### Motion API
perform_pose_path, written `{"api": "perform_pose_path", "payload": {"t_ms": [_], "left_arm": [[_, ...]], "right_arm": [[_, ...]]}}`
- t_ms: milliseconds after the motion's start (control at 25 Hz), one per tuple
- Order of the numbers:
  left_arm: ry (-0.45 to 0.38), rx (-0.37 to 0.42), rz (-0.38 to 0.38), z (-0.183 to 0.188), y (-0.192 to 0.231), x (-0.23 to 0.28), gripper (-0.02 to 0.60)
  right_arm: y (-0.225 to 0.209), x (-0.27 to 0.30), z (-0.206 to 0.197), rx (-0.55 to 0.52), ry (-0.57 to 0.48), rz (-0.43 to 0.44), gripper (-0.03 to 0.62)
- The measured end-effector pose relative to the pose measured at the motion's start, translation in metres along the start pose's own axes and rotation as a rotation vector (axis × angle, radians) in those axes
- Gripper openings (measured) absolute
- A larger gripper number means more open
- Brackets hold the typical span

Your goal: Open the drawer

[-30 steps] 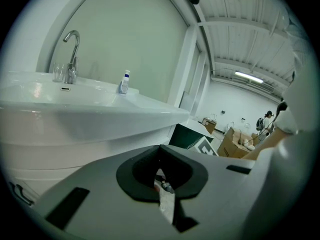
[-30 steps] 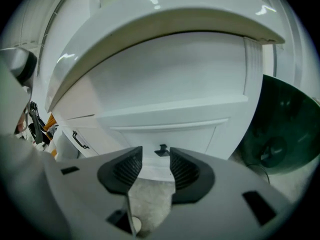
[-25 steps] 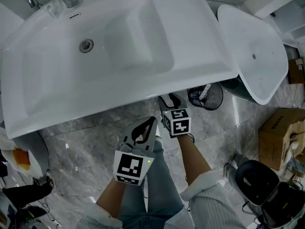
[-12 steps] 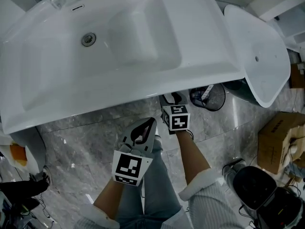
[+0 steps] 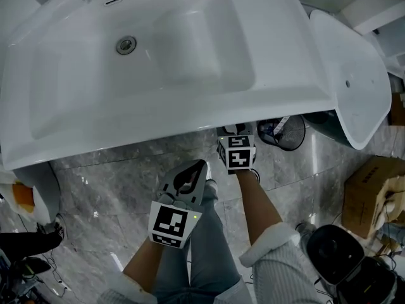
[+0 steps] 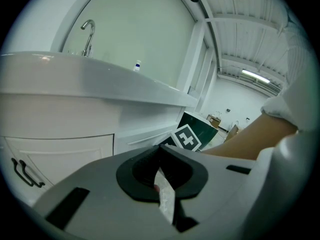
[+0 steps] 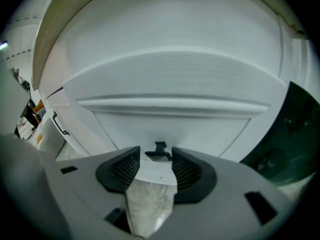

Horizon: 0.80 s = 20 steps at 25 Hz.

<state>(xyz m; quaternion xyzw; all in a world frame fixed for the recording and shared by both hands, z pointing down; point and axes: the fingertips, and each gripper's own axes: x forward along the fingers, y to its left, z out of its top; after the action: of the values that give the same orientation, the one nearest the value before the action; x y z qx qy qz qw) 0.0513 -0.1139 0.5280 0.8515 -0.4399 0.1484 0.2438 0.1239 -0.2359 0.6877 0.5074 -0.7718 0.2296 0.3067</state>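
While right claw (image 7: 155, 155), just spread, flanks drawer handle (image 7: 160, 147) untouched | left claw (image 6: 159, 153) closed, below basin rim (image 6: 125, 86)

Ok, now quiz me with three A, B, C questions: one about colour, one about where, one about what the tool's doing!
1. What colour is the sink? A. red B. white C. green
2. Where is the black drawer handle? A. on the floor B. on the tap C. straight ahead of the right tool
3. The right tool's jaws are: A. clamped on the handle B. apart C. holding a cup
Answers: B, it is white all over; C, the right gripper view shows it in the gap ahead; B, they've just been opening, gripping nothing.
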Motion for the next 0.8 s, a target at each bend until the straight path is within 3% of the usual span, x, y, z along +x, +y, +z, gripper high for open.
{"api": "perform_pose_path", "payload": {"t_ms": [520,800], "left_arm": [[0.004,-0.007,0.017,-0.0043,0.0074,-0.0064,0.015],[0.007,0.003,0.009,-0.0064,0.0037,-0.0091,0.015]], "right_arm": [[-0.0085,0.003,0.0011,-0.045,0.071,-0.131,0.153],[-0.0083,0.005,-0.0019,0.015,0.105,-0.099,0.143]]}}
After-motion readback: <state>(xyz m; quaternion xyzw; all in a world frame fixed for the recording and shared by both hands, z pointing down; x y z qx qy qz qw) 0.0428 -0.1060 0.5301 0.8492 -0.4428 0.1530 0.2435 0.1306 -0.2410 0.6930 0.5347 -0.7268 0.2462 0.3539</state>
